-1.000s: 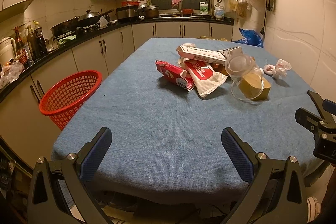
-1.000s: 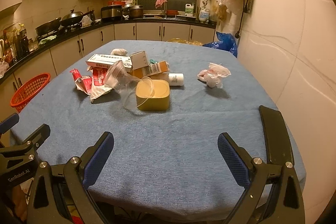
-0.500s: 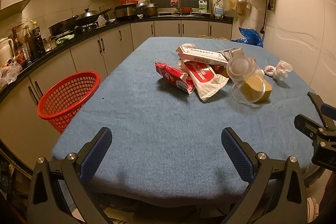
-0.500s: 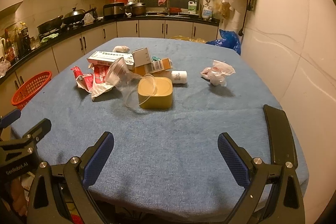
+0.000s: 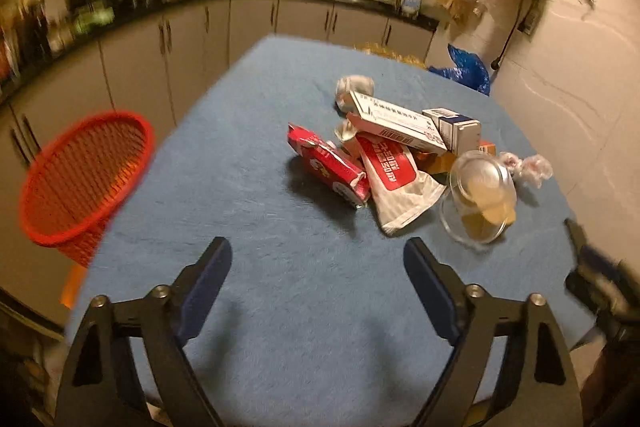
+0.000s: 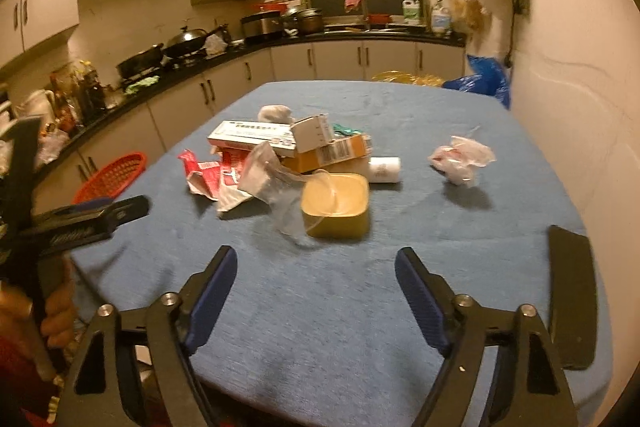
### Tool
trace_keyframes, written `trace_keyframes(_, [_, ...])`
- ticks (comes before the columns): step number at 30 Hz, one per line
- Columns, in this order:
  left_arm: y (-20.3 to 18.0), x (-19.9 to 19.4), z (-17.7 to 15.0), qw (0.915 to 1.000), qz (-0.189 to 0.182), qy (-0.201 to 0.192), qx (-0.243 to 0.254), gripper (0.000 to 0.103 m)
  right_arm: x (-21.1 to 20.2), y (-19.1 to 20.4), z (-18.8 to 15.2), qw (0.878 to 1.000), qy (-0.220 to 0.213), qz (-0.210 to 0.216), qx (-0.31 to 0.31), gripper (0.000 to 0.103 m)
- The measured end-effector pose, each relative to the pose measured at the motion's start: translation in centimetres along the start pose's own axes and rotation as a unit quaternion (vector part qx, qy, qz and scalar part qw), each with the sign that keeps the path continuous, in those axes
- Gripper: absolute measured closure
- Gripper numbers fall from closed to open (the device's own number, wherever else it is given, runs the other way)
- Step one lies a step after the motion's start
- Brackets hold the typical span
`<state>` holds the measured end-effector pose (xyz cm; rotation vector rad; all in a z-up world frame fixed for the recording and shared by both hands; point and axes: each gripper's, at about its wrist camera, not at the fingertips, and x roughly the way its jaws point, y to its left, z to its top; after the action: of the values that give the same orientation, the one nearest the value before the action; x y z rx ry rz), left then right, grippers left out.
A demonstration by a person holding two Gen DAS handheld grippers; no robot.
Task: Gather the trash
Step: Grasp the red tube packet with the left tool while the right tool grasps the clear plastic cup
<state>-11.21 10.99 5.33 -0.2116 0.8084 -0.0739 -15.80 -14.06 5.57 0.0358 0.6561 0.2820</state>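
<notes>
A heap of trash lies mid-table on the blue cloth point(image 5: 256, 131): a red packet point(image 5: 328, 167), a white and red bag point(image 5: 396, 183), a long white carton point(image 5: 396, 123), a clear plastic cup point(image 5: 480, 195) tipped against a yellow tub point(image 6: 336, 205). A crumpled wrapper point(image 6: 460, 159) lies apart to the right. A red mesh basket point(image 5: 84, 179) stands off the table's left edge. My left gripper point(image 5: 316, 251) hovers short of the heap, jaws closing on nothing. My right gripper point(image 6: 315, 255) hangs before the tub, jaws also closing, empty.
A black flat slab point(image 6: 572, 299) lies at the table's right edge. A hand point(image 6: 56, 319) holds the left tool at the near left. Counters with pans point(image 6: 184, 41) run along the left and back. A blue bag point(image 6: 484, 83) sits beyond the far end.
Both pairs of jaws have narrowed. The left gripper has swung forward toward the heap, which now looks larger; that view is motion-blurred. The right gripper has edged slightly closer to the tub.
</notes>
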Motion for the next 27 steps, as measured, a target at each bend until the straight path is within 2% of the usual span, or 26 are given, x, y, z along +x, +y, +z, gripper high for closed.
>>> trace_keyframes(2, [0.3,1.1,1.1,0.9997,-0.008,0.014,-0.016,0.036,0.4,0.1,0.3,1.000,0.004,0.017,-0.002,0.028])
trace_keyframes(4, [0.5,2.1,2.0,0.9991,-0.018,0.025,-0.029,0.039,0.7,0.2,0.6,0.999,0.006,0.036,-0.003,0.032])
trace_keyframes(7, [0.8,3.7,3.4,0.9969,-0.033,0.048,-0.052,0.043,1.5,0.8,1.3,0.998,0.009,0.055,-0.011,0.032])
trace_keyframes(9, [1.0,4.4,4.2,0.9951,-0.047,0.055,-0.067,0.043,1.8,1.3,1.8,0.998,0.005,0.053,-0.026,0.032])
trace_keyframes(12, [0.8,5.7,5.1,0.9949,-0.037,0.064,-0.069,0.043,2.3,2.1,2.4,0.998,0.000,0.046,-0.048,0.032])
trace_keyframes(14, [0.6,6.5,5.5,0.9946,-0.029,0.072,-0.069,0.052,2.6,2.3,2.6,0.997,-0.002,0.049,-0.052,0.032])
trace_keyframes(19, [0.5,9.0,6.0,0.9928,-0.024,0.090,-0.075,0.060,3.2,2.4,2.7,0.996,0.000,0.050,-0.070,0.032])
trace_keyframes(25, [0.7,10.7,6.1,0.9934,-0.012,0.092,-0.067,0.082,5.0,3.3,3.2,0.991,0.009,0.051,-0.125,0.032])
trace_keyframes(27, [0.8,10.6,5.9,0.9940,-0.014,0.091,-0.059,0.083,5.9,3.7,3.5,0.988,0.010,0.049,-0.145,0.032])
